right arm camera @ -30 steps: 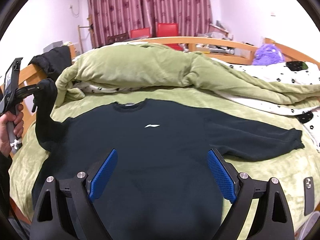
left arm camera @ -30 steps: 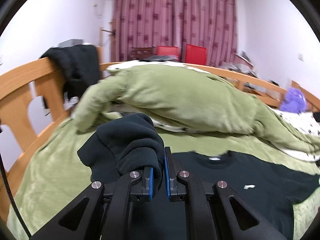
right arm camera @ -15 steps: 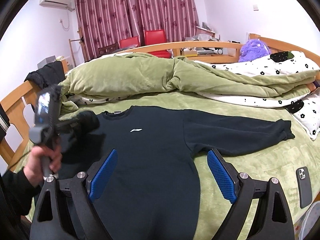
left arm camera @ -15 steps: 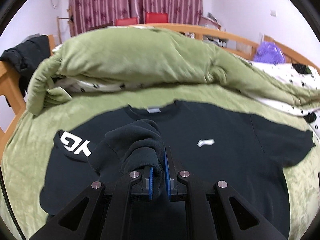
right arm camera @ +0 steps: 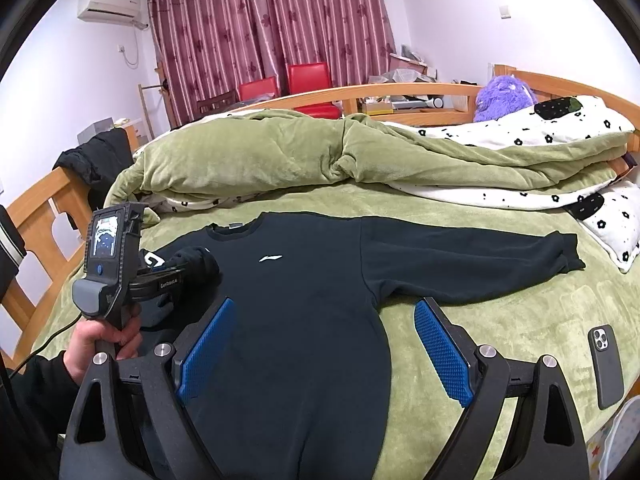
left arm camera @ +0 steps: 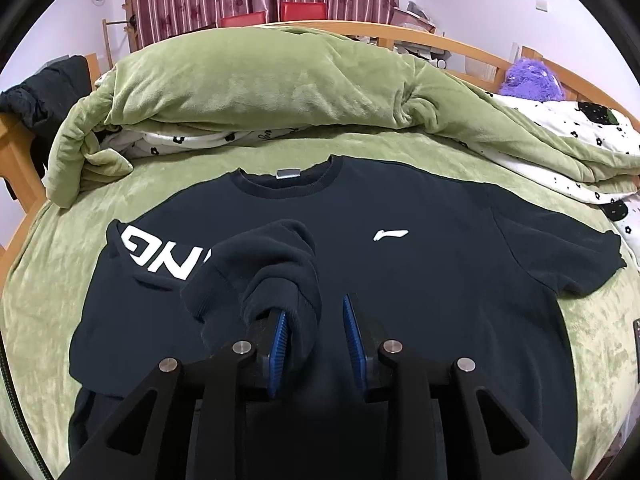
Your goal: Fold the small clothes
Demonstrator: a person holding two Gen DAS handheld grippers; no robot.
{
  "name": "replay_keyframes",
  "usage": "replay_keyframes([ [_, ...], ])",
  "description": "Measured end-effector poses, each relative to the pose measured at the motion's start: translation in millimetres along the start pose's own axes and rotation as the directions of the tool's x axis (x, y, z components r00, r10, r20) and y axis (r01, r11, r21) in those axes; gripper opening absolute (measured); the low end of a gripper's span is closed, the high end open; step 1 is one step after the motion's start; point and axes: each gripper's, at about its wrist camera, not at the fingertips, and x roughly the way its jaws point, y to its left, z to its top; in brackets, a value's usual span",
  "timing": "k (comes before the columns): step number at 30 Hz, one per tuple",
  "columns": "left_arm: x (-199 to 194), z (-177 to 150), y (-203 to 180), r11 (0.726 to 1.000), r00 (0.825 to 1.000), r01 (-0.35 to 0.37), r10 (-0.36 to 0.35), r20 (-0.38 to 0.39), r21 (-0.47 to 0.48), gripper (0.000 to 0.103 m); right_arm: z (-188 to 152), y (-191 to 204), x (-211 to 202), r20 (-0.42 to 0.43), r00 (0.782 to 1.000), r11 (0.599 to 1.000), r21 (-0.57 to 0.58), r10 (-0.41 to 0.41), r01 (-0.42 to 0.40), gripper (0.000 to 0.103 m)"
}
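— Where do we have the sweatshirt (left arm camera: pixel 400 280)?

— Flat on the green bed cover (right arm camera: pixel 500 320), chest up, collar toward the heaped quilt (left arm camera: pixel 260 88). Its one sleeve (right arm camera: pixel 480 256) lies stretched out sideways; the other sleeve (left arm camera: pixel 264 264) we have folded in over the chest, white lettering showing.

— And our left gripper (left arm camera: pixel 314 334)?

— Its jaws have just been opening. The cuff drapes over one pad and the other pad stands clear of it, so nothing is pinched.

— The right gripper (right arm camera: pixel 320 354)?

— Jaws wide apart above the hem, empty. A phone (right arm camera: pixel 606 364) lies on the cover near it.
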Motion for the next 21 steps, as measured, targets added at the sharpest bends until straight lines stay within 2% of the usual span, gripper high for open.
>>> replay_keyframes([
  [5, -16.8, -8.9, 1.6, 1.0, 1.0, 0.019, -0.019, 0.009, -0.007, 0.027, 0.1, 3.8, -2.4, -0.004, 1.0, 1.0, -0.001, 0.002, -0.002, 0.09],
  [6, -21.3, -10.0, 2.7, 1.0, 1.0, 0.022, -0.022, 0.017, -0.008, 0.033, 0.1, 6.2, -3.9, -0.001, 1.0, 1.0, -0.003, 0.007, -0.007, 0.09],
  [8, -32.4, -12.0, 5.8, 1.0, 0.999, 0.021, -0.02, 0.041, -0.016, 0.054, -0.6, 12.3, -7.2, 0.007, 1.0, 1.0, -0.013, 0.014, -0.014, 0.09],
  [9, -40.7, -13.7, 8.8, 0.999, 0.998, 0.023, -0.022, 0.066, -0.026, 0.071, -0.8, 15.6, -8.1, 0.01, 1.0, 1.0, -0.019, 0.018, -0.018, 0.09],
  [10, -44.9, -14.4, 10.4, 0.999, 0.996, 0.024, -0.022, 0.081, -0.032, 0.074, -1.0, 17.9, -8.6, 0.011, 1.0, 1.0, -0.023, 0.021, -0.021, 0.09],
  [16, -75.2, -22.1, 28.0, 0.999, 0.99, 0.012, -0.005, 0.139, -0.049, 0.074, -3.1, 39.4, -3.1, -0.006, 0.999, 0.998, -0.057, 0.04, -0.04, 0.09],
  [21, -97.1, -32.3, 54.9, 0.997, 0.984, -0.037, 0.048, 0.171, -0.067, 0.074, -7.9, 53.3, 0.5, -0.016, 0.998, 0.995, -0.081, 0.055, -0.057, 0.09],
])
